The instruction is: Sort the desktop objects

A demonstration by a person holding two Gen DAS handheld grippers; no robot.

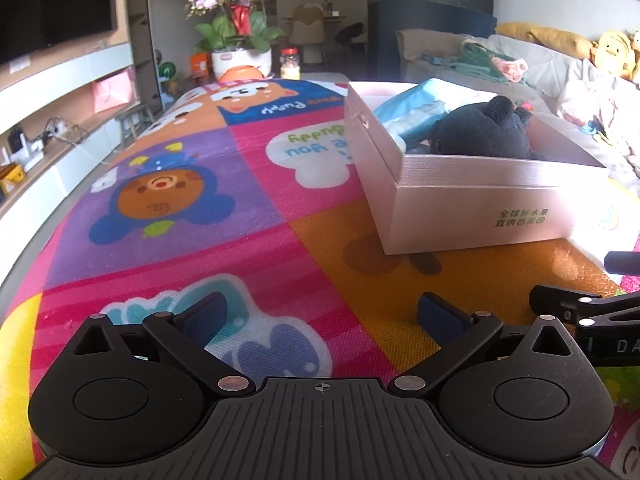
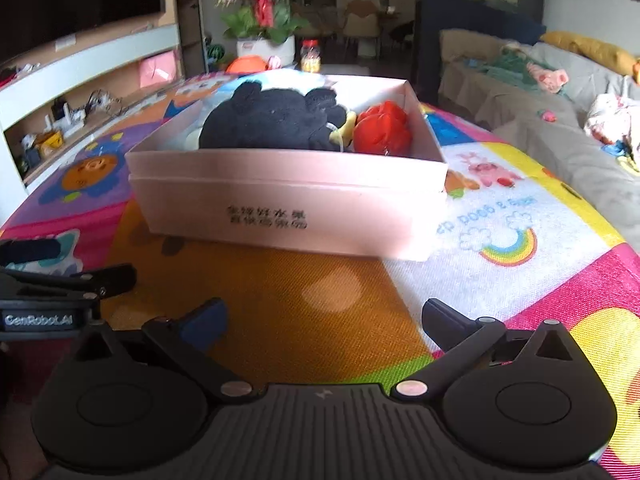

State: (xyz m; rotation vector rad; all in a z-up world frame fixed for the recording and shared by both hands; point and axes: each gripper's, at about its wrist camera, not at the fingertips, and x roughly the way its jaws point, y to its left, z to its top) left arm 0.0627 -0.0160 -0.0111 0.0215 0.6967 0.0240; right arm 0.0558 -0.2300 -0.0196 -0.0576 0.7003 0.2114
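A pale pink box (image 1: 476, 208) stands on the colourful cartoon mat (image 1: 224, 200); it also shows in the right wrist view (image 2: 288, 208). In it lie a black plush toy (image 1: 484, 128) (image 2: 272, 120), a light blue packet (image 1: 412, 108) and a red toy (image 2: 384, 128). My left gripper (image 1: 320, 312) is open and empty, low over the mat, to the left of the box. My right gripper (image 2: 324, 316) is open and empty, just in front of the box. Each gripper shows at the edge of the other's view.
A potted orchid (image 1: 240, 24), a jar (image 1: 290, 64) and an orange object (image 1: 242, 73) stand at the mat's far end. A TV shelf (image 1: 60, 120) runs along the left. A sofa (image 1: 560, 80) with plush toys lies to the right.
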